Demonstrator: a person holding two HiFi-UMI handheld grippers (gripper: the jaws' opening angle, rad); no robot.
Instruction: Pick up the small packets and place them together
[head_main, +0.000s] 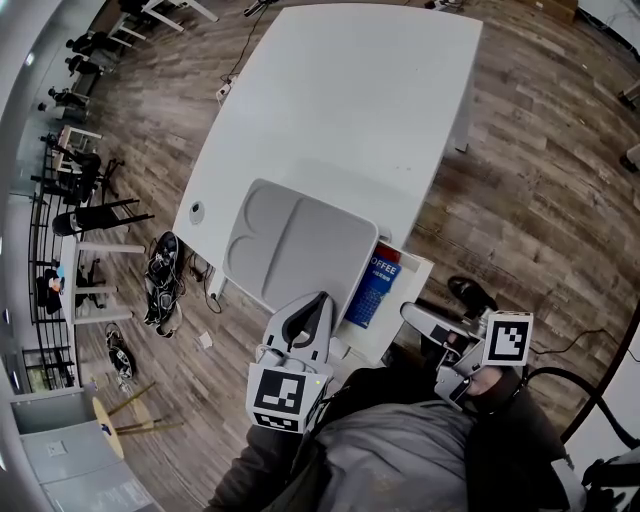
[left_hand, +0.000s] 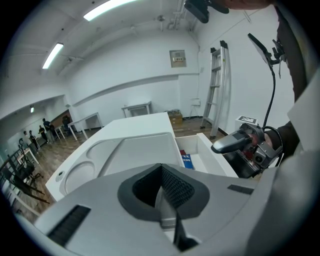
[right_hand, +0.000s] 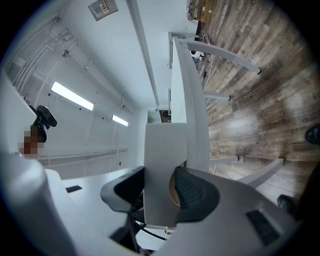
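The left gripper (head_main: 321, 300) is held empty, jaws together, over the tray (head_main: 290, 240) on the tabletop (head_main: 340, 100). Just right of it, the packets (head_main: 375, 285) lie in the box (head_main: 418, 270), whose wall is clamped by the right gripper (head_main: 410, 313). No packet is judged picked yet, so the gathering remains.

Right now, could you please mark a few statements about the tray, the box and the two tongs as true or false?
1. The grey tray lies on the white table. True.
2. Packets lie in the tray. False: it holds nothing.
3. A blue coffee packet sits in the white box. True.
4. The left tongs grip a packet. False: they are shut on nothing.
5. The right tongs are closed on a wall of the white box. True.
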